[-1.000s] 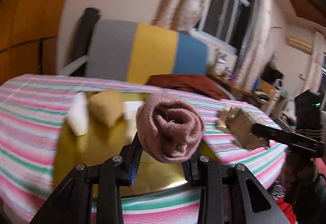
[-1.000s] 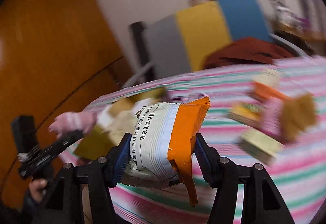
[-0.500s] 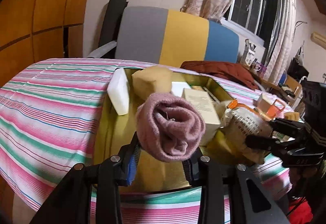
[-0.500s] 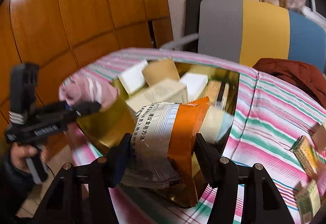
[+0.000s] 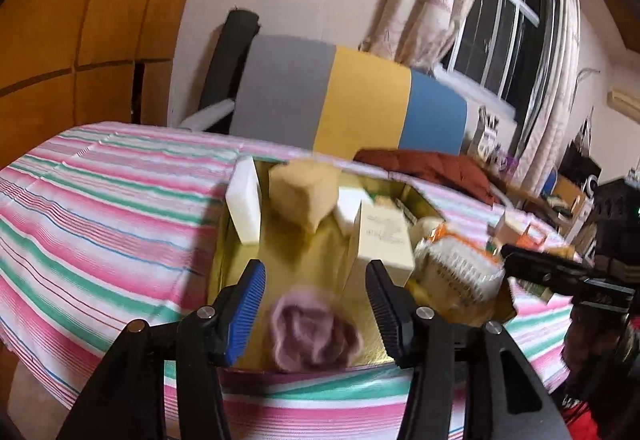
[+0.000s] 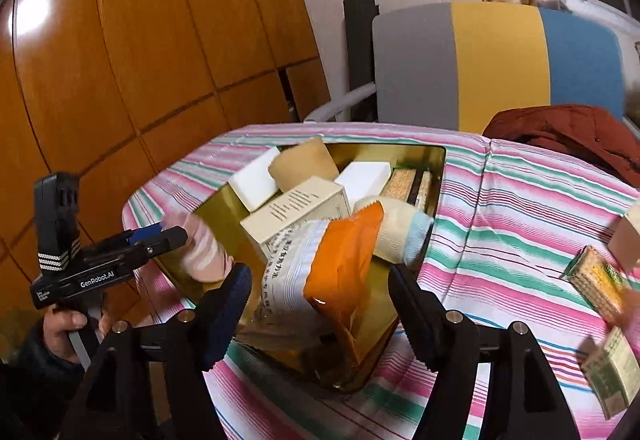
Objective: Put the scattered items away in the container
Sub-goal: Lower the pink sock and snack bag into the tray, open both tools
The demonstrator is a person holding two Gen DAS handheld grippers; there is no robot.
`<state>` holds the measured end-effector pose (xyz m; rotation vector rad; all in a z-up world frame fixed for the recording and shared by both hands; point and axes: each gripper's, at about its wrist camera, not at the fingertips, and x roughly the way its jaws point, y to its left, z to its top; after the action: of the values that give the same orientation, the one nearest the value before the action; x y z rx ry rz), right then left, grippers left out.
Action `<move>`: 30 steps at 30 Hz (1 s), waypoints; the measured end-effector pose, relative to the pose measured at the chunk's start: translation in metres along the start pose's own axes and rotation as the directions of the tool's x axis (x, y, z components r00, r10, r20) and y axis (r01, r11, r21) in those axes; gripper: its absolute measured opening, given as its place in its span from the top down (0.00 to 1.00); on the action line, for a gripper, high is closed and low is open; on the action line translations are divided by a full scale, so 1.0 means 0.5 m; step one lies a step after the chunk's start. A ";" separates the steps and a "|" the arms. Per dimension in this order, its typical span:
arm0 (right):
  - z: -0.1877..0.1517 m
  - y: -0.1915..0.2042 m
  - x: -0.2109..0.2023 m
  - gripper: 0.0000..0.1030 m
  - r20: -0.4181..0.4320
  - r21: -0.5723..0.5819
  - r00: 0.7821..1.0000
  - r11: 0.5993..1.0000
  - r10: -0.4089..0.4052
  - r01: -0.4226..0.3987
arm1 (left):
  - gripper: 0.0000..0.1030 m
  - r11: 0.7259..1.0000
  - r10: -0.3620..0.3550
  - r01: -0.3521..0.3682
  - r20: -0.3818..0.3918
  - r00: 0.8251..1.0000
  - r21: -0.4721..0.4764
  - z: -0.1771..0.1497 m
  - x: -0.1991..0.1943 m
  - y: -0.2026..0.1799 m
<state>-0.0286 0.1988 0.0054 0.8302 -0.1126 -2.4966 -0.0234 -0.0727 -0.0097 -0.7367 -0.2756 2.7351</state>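
Your left gripper, marked "GenRobot.AI", is opening off the pink sock; your right gripper is opening around the orange snack packet, Chinese print unreadable.

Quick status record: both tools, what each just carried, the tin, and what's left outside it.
left tool: opening, clear of the sock
pink sock: lying in the tin
right tool: opening, pads off the packet
orange packet: over the tin's near corner
gold tin: holds boxes, sponges
left outside: biscuit packs on the striped cloth
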 end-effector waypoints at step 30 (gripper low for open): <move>-0.035 -0.037 -0.016 0.58 0.011 0.055 0.993 0.992 -0.116 0.115 | 0.55 0.995 0.096 -0.096 0.004 0.995 -0.013 -0.004 -0.022 -0.005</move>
<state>-0.0210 0.2202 -0.0089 0.8638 -0.1413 -2.6183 -0.0125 -0.0738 -0.0057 -0.7661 -0.2657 2.8281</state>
